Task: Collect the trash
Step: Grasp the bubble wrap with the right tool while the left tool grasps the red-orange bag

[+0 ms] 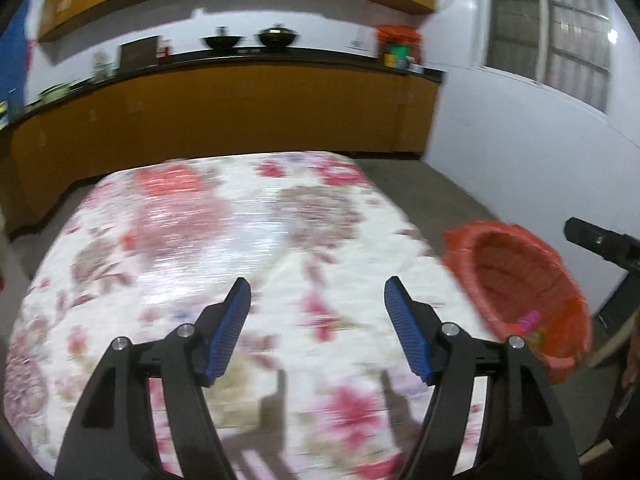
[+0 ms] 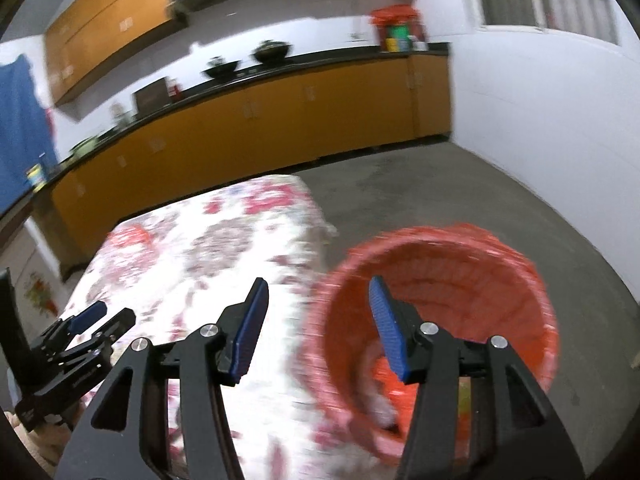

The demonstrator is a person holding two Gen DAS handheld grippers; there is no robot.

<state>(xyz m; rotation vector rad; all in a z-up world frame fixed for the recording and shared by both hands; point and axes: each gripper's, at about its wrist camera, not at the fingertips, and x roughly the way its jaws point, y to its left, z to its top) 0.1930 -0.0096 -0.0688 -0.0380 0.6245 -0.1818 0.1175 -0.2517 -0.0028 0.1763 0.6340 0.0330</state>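
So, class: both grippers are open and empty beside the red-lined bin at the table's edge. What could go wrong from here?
1. The right gripper hangs over the rim of the red bin, so a careless swing might snag the loose liner or tip the bin.
2. Both views are motion-blurred; moving this fast, the left gripper could strike the floral table.
3. The grippers sit close together and may collide.

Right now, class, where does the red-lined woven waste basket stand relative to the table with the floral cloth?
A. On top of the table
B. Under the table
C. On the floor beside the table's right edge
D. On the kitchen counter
C: the red-lined woven waste basket sits on the grey floor, next to the right edge of the table with the floral cloth.
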